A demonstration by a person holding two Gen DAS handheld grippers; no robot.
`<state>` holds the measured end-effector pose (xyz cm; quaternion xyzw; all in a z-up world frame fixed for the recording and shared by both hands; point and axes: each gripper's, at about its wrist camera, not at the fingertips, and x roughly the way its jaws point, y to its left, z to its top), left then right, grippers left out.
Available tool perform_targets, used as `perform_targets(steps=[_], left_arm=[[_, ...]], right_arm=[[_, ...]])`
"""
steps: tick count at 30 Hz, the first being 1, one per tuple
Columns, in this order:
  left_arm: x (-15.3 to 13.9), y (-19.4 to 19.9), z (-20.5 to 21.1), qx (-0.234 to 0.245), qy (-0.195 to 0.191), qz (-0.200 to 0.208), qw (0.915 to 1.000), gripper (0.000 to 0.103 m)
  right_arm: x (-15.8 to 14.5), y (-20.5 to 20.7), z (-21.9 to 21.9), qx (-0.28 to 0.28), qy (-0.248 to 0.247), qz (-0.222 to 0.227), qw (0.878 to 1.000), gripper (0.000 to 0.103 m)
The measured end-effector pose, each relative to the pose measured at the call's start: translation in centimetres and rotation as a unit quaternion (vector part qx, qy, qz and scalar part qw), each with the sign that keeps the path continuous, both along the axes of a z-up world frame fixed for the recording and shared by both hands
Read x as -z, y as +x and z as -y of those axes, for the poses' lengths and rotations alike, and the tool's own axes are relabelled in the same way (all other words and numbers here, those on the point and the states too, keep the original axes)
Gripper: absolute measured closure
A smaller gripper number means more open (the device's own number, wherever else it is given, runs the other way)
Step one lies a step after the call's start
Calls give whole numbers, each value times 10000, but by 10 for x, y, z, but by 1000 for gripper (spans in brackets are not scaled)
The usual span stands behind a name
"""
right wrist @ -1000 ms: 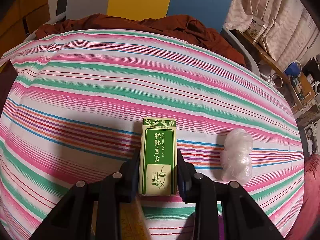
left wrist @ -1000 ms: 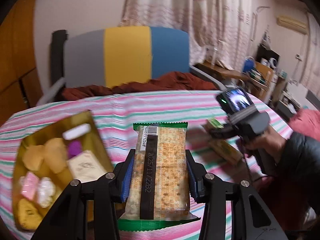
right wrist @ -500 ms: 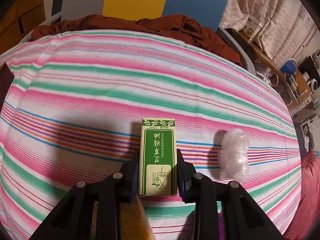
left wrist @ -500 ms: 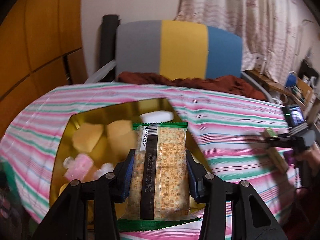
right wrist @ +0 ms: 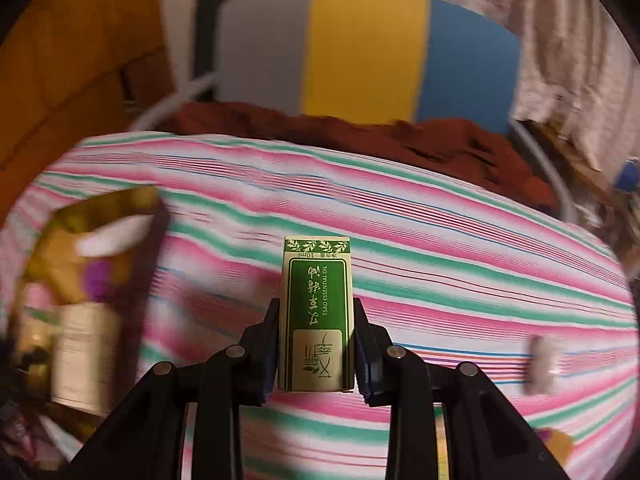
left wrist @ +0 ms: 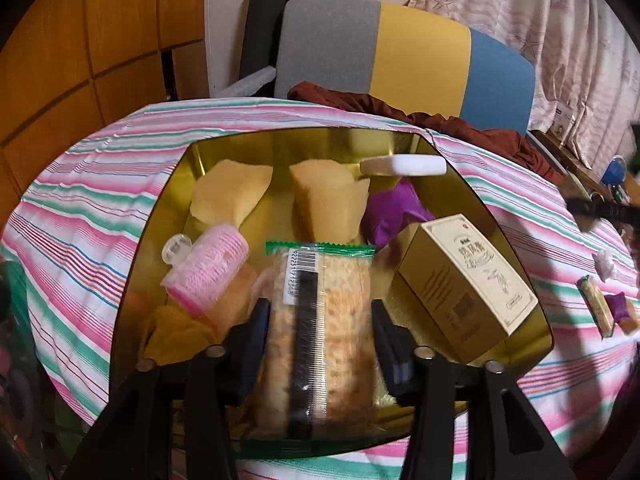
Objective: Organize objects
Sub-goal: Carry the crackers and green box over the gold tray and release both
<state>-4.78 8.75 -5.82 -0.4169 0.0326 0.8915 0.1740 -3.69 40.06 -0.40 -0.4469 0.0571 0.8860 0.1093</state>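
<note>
Crinkly clear film wraps the cracker packet (left wrist: 320, 332), which lies between the fingers of the left gripper (left wrist: 320, 344) over the near part of the gold tray (left wrist: 532, 312). The jaws have just been opening; a narrow gap shows on each side of the packet, so the pads no longer press it and it is released into the tray.

Handling, by judgement:
- Cracker packet: light, slippery film, brittle contents. Take it across the long sides near the middle, with modest squeeze; a hard clench would likely crush the crackers.
- Green oil box (right wrist: 316, 316): thin cardboard, stiff along its edges, light, possibly with a small bottle inside. The right gripper (right wrist: 316, 344) is clenched on its two narrow sides near the lower half, clear of the striped tablecloth (right wrist: 440, 248). That hold looks sound; the walls could dent under more force.

The tray already holds a beige carton (left wrist: 464, 280), a pink hair roller (left wrist: 208, 268) and yellow sponges (left wrist: 232, 196), so free floor is scarce.
</note>
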Motion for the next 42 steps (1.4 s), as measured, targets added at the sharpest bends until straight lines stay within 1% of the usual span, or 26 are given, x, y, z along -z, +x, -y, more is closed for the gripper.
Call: perform_targets(steps=[1,2,3,4,8,10,14,19,20,22,23,24,28,29,30,31,32,35,37,42], left_arm=[[0,1,1,7,29,7,10000,39],[0,2,3,3,66,7,10000,31],[-1,4,4,-11,105,7,9999,28],[-2,5,6,-26,163,-3,9999,28],[-12,14,17,-92,308,-160,9994,27],[-17,18,22,-104,339,-227,9991,26],[-23,22,34,-172,404,-286,9986,25],[-26,25,49,-348,523,-274,9976,24],[-26,26,52,-383,547,-269,9974,24],[-27,27,55,-421,553,-274,9972,24],[-28,27,56,-439,551,-284,9971,23],[-27,27,57,-446,552,-286,9971,23],[-28,28,58,-450,542,-299,9971,23],[-29,28,57,-448,534,-315,9971,23],[-30,28,56,-453,528,-337,9970,23],[-31,29,56,-457,521,-354,9970,23],[-32,29,56,-460,517,-369,9969,22],[-36,31,55,-445,507,-445,9967,21],[-39,33,53,-426,468,-501,9967,19],[-47,38,46,-328,438,-632,9965,18]], right_arm=[[-2,-4,13,-143,-90,-49,9998,73],[-5,-9,28,-313,-198,-104,9993,73],[-7,-12,42,-459,-310,-156,9983,73],[-10,-18,59,-663,-477,-196,9965,73],[-13,-32,116,-1204,-702,-238,9900,73],[-10,-38,135,-1390,-827,-195,9866,73],[2,-47,167,-1640,-914,-56,9822,73],[15,-55,194,-1884,-951,102,9774,72],[17,-57,196,-1922,-962,122,9766,71],[21,-56,201,-1957,-1011,186,9753,60],[24,-56,203,-1947,-1036,233,9751,49],[27,-55,203,-1917,-1029,259,9757,45],[24,-44,200,-1856,-943,177,9779,40],[22,-40,198,-1845,-901,131,9786,36],[20,-36,197,-1830,-858,94,9793,29],[17,-32,195,-1810,-808,45,9801,25],[14,-27,193,-1786,-762,-21,9810,19],[6,-10,185,-1690,-629,-222,9834,18],[2,-2,180,-1621,-572,-317,9846,16],[-3,22,148,-1184,-697,-465,9894,14]])
